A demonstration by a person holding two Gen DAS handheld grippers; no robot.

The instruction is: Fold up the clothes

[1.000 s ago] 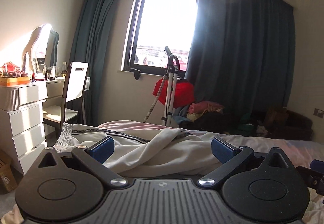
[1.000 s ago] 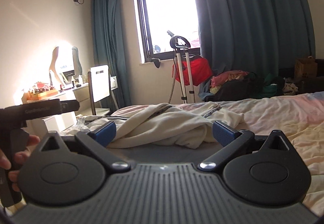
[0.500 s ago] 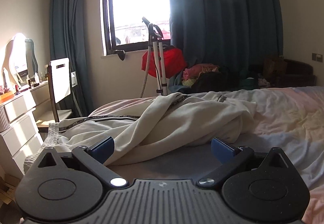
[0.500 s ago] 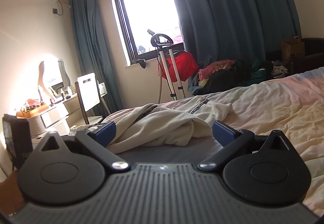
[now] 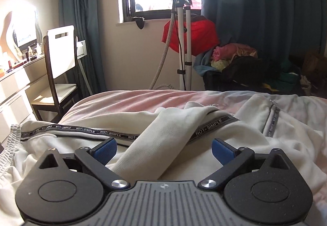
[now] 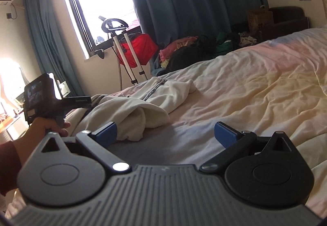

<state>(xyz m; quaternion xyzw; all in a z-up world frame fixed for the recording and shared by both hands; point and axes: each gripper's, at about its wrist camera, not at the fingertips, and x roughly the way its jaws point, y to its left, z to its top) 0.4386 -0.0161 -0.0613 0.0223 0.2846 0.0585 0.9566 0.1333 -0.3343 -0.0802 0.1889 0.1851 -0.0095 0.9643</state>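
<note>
**A:** so where's everything at? I see the cream-white fleece garment with the black "NOT-SIMPLE" lettered tape (image 5: 163, 134) crumpled on the pink and pale yellow bedsheet (image 6: 255, 87), near the bed's edge by the window side.

**B:** yep, a twisted fold of it runs right up between the blue pads of the left gripper (image 5: 163, 149). Jaws are spread wide though, pads well clear of the cloth on both sides, nothing pinched.

**A:** and the right gripper (image 6: 165, 132)?

**B:** also wide open and empty. Its left pad sits just beside the rolled end of the garment, the rest of the gap is over bare sheet. From that view you can see the person's left hand (image 6: 44, 126) holding the other tool's handle.

**A:** background?

**B:** white-backed dark wooden chair (image 5: 59, 70) on the left, white-poled garment steamer stand (image 5: 184, 42) under the window.
</note>
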